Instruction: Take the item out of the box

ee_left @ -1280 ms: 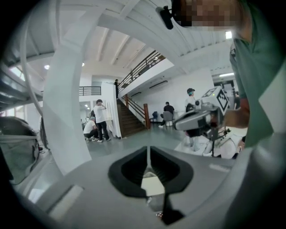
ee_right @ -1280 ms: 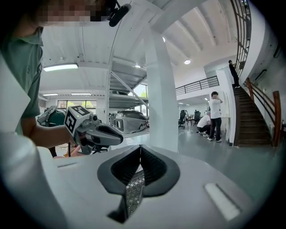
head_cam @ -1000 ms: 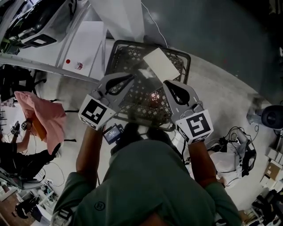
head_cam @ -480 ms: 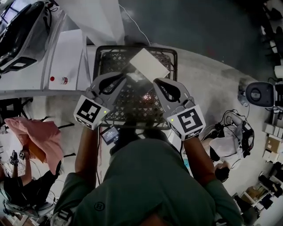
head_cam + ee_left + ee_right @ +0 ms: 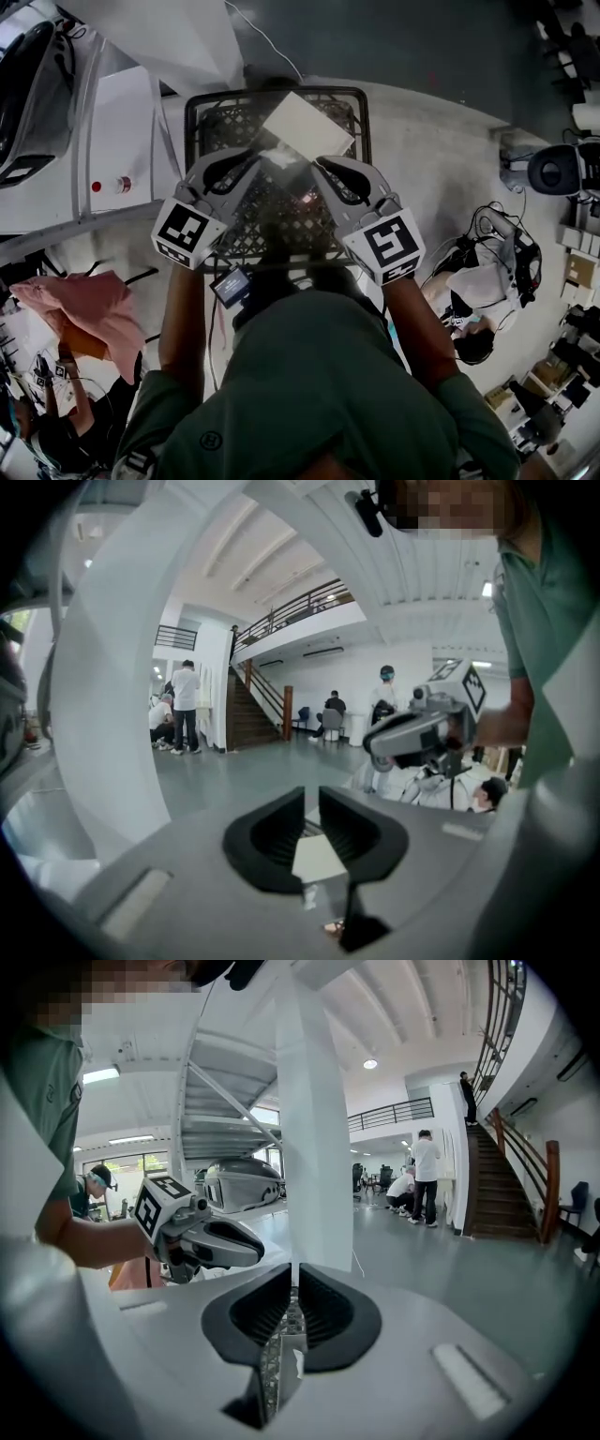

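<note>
Left gripper [image 5: 311, 808] and right gripper [image 5: 293, 1288]: jaws have just been opening. The gaps are narrow and nothing is pinched. White flat box [image 5: 307, 125] sits tilted in the black mesh crate [image 5: 202, 108], far edge at the back rim, tips just beside its near corner. Risk: the gaps look too slim for the edge, so a nudge could slide the box deeper, or the tips could snag the mesh. Crate is on the grey concrete floor [image 5: 441, 159], with a white table [image 5: 56, 178] to the left and a staircase [image 5: 258, 700] and people beyond.
</note>
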Demonstrator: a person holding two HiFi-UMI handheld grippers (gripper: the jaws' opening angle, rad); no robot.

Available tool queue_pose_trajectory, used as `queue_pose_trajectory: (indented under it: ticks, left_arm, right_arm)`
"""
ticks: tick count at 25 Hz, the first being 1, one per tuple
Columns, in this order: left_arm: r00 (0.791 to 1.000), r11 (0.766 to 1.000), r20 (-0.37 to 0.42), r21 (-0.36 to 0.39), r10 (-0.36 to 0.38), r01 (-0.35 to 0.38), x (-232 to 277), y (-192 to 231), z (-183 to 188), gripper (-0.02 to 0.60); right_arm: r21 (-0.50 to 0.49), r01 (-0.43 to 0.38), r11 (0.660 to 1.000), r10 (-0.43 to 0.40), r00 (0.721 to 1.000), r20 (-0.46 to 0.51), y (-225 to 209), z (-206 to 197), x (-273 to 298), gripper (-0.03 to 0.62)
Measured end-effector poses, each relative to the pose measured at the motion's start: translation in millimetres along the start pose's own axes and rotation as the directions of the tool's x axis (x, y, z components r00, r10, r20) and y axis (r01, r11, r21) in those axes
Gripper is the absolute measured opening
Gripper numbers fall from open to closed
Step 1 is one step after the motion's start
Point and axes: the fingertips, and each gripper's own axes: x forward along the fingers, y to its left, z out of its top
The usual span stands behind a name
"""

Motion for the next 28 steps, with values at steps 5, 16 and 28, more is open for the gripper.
queue_pose_trajectory:
  ticks: [5,16,28]
  left_arm:
    - [1.000,1.000,-0.026,-0.018,-0.011,0.011,9,14,-19,0.055]
    - [0.994,0.996,-0.102,-0.087,-0.046,0.037,42,31,-65,0.071]
    - [0.969,0.984,-0.223,-0.166,-0.105,0.068,92,44,-151,0.110]
  right_arm:
    - [0.020,-0.003,1.000,0.003,1.000,-0.029,-6,-16,22,0.038]
    - [0.073,-0.031,0.997,0.039,0.993,-0.107,-22,-61,61,0.054]
    - [0.142,-0.058,0.988,0.090,0.968,-0.234,-36,-150,114,0.084]
